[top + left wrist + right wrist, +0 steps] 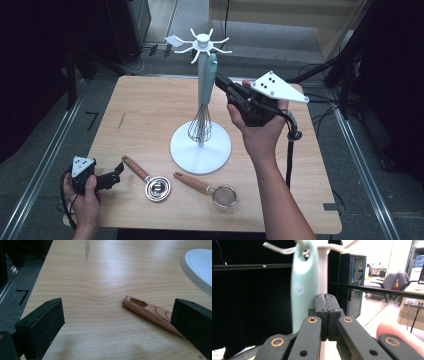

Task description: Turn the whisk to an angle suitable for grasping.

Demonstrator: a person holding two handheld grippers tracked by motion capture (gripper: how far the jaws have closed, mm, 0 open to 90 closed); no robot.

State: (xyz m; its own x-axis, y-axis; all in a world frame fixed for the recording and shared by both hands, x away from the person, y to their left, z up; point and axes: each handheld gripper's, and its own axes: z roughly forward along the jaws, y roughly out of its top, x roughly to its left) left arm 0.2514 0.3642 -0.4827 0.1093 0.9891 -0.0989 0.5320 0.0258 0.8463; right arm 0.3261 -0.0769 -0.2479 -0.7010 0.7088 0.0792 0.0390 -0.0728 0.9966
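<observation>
Whisk [204, 100] hangs from the white stand's [200, 145] hook, just left of the right claw [218, 80], pressed together on nothing; draw back level, without nudging its handle
</observation>
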